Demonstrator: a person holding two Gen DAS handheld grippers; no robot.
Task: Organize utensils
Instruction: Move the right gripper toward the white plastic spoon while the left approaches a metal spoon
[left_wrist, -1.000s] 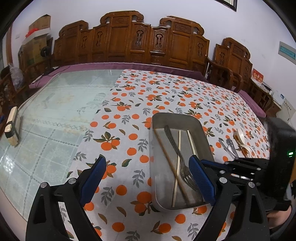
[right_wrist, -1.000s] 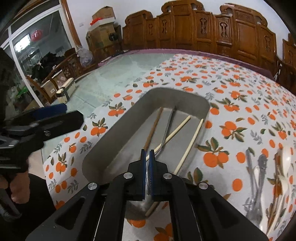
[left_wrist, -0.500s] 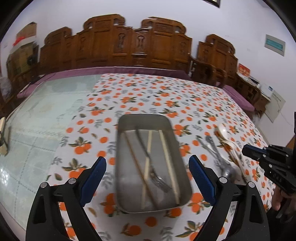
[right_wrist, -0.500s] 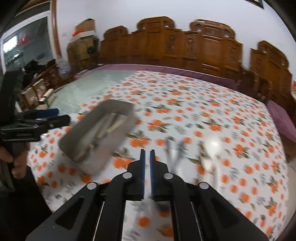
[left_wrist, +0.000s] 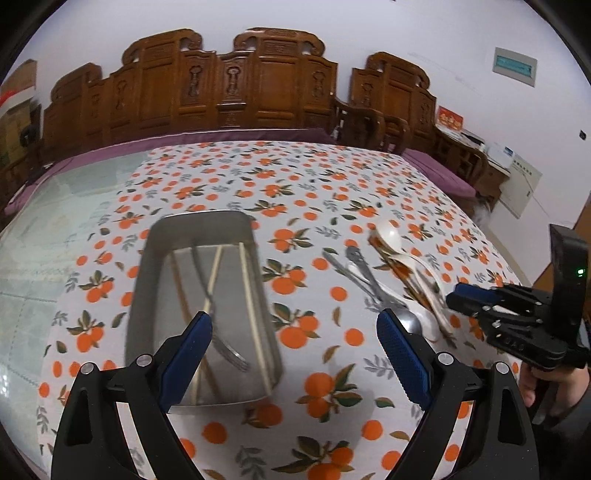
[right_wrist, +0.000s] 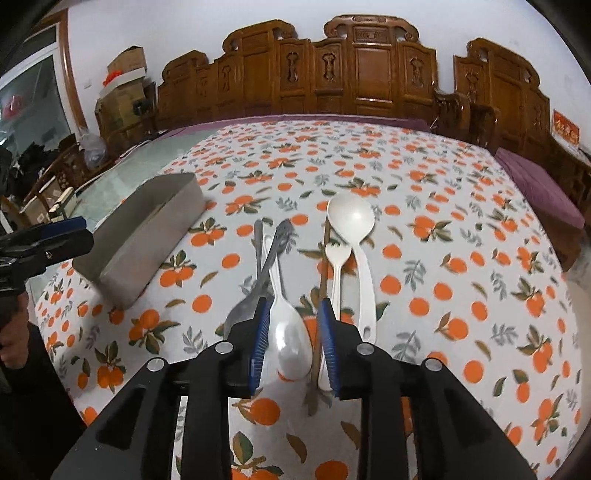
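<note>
A metal tray (left_wrist: 155, 258) sits on the orange-print cloth with pale chopsticks (left_wrist: 246, 295), a brown chopstick and a metal fork (left_wrist: 221, 343) lying in it. My left gripper (left_wrist: 295, 328) hovers wide open over the tray's near right corner, holding nothing. To the tray's right lie loose utensils: metal cutlery (right_wrist: 273, 251), a big white ladle spoon (right_wrist: 351, 214), a small white spoon (right_wrist: 338, 254), a brown chopstick (right_wrist: 324, 266) and a white spoon (right_wrist: 291, 343). My right gripper (right_wrist: 293, 325) hangs above that spoon's bowl; its jaws are opening and the pads do not touch it.
The metal tray (right_wrist: 147, 251) shows side-on left of the right gripper. Carved wooden chairs (right_wrist: 369, 70) line the table's far edge. A glass-covered stretch of table (left_wrist: 55, 221) lies left of the cloth. A person's hand (left_wrist: 550, 387) holds the right gripper's handle.
The right gripper swung from over the tray to the loose utensils on the right, and its jaws parted. The left gripper shifted right, staying wide open; the tray slid left in its view.
</note>
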